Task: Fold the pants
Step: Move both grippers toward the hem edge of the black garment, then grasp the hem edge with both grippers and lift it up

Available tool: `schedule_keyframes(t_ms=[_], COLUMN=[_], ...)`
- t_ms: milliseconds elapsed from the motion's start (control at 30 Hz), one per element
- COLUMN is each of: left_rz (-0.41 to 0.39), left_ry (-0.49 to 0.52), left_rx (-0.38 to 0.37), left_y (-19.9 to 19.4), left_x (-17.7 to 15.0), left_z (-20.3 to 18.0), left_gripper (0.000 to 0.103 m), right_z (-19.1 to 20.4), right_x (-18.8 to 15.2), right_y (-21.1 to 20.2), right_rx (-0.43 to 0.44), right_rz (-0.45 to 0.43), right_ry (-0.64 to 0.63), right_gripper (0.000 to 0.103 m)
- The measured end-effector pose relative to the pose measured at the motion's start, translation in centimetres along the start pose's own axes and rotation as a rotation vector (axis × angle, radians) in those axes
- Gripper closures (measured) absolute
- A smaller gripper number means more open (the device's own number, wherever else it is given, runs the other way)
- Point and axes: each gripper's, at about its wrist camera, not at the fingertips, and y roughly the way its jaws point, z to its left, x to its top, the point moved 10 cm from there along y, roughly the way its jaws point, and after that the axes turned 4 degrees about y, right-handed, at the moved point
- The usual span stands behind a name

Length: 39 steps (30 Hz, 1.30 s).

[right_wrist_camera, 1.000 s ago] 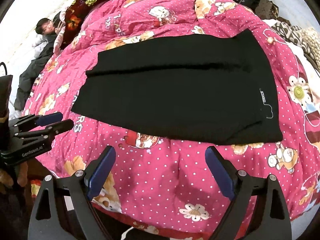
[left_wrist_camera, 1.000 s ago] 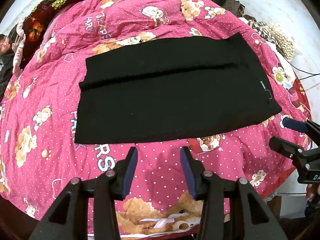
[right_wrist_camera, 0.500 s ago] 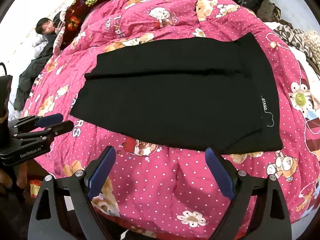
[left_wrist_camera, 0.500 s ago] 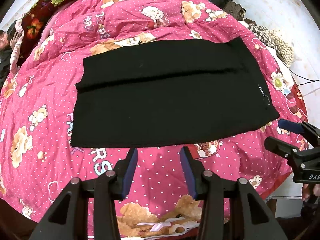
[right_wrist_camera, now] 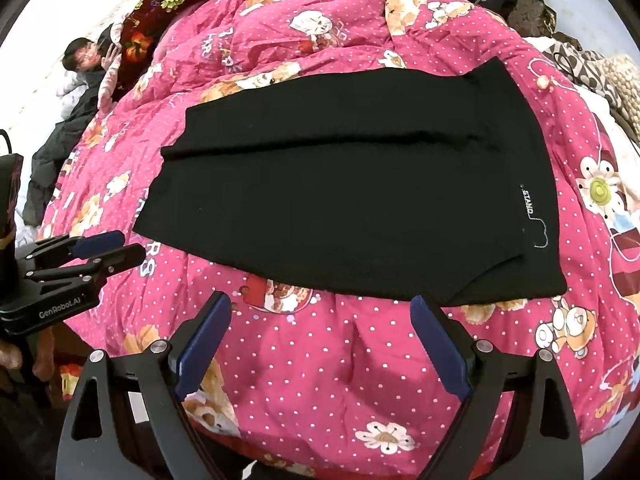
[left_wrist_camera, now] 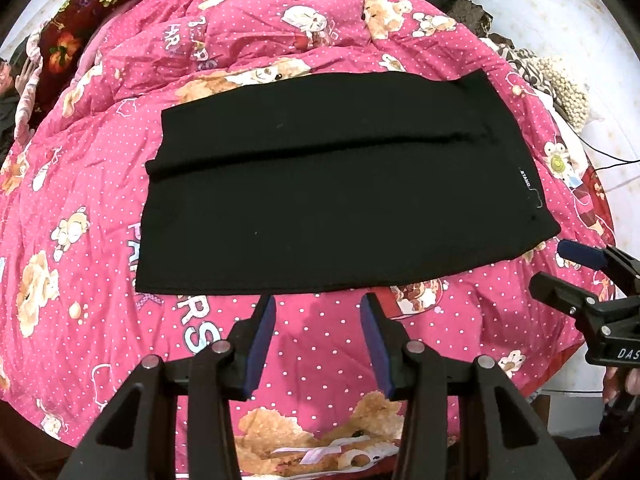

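At the bottom centre of the left wrist view, the left gripper has its blue-padded jaws spread with a moderate gap and nothing between them, its tips just short of the near hem of the black pants. In the right wrist view the right gripper sits at the bottom centre with jaws spread wide, also empty, its tips just beside the near edge of the pants. The pants lie flat across the middle of both frames, folded lengthwise with a seam line running left to right and white "STAND" lettering toward the right end. They rest on a pink polka-dot quilt printed with teddy bears. A person lies at the upper left of the right wrist view.
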Motion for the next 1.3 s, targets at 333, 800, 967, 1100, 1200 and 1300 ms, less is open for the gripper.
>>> schedule_keyframes(t_ms=[333,800,967,1100,1200,1300], left_rz=[0.015,0.030,0.041,0.050,0.056,0.060], left_ry=[-0.004,-0.029,-0.031,-0.036,-0.040,-0.040], left_rx=[0.008,0.023,0.021,0.023,0.025,0.026], left_y=[0.7,1.6,2.1,2.5,2.6,2.9], left_x=[-0.1,-0.2,-0.1,0.0,0.1,0.2], left_z=[0.5,1.2,1.2,1.4,1.5,1.5], left_gripper=[0.057,0.057,0.057,0.057,0.057,0.057], right_z=[-0.5,-1.5,-1.7,-2.0,-2.1,-2.0], right_x=[0.1,0.1,0.2,0.1,0.2,0.5], right_y=[0.5,1.5,2.0,2.5,2.8,2.9], right_rx=[-0.019,-0.033,-0.028,-0.026,-0.030,-0.032], right_rz=[0.013,0.048,0.066,0.083,0.091,0.092], right_ry=[0.020,0.051,0.052,0.065,0.066,0.063], right_gripper=[0.012,0.013,0.013,0.013,0.013,0.013])
